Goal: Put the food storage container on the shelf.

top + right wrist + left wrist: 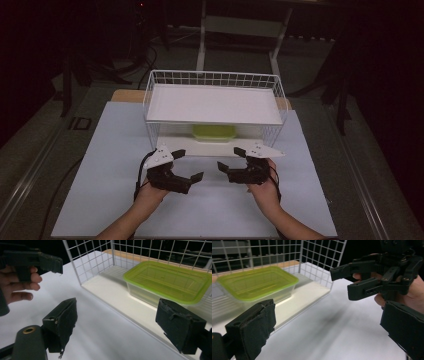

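A clear box with a lime-green lid point(214, 132) sits on the lower shelf of a white wire rack point(150, 100). The box looks close in the left gripper view point(257, 282) and in the right gripper view point(170, 280). My left gripper point(190, 164) hovers open over the white mat in front of the rack, its jaws point(329, 325) wide apart with nothing between them. My right gripper point(230, 158) faces it from the right, also open and empty point(120, 325). Neither touches the box. The right gripper point(343, 282) appears across from the left one.
The rack's solid white top shelf point(215, 102) covers the box from above; its front side is open toward me. A pale blue-white mat point(110, 165) covers the table, with room to both sides of the grippers. The surroundings beyond the table are dark.
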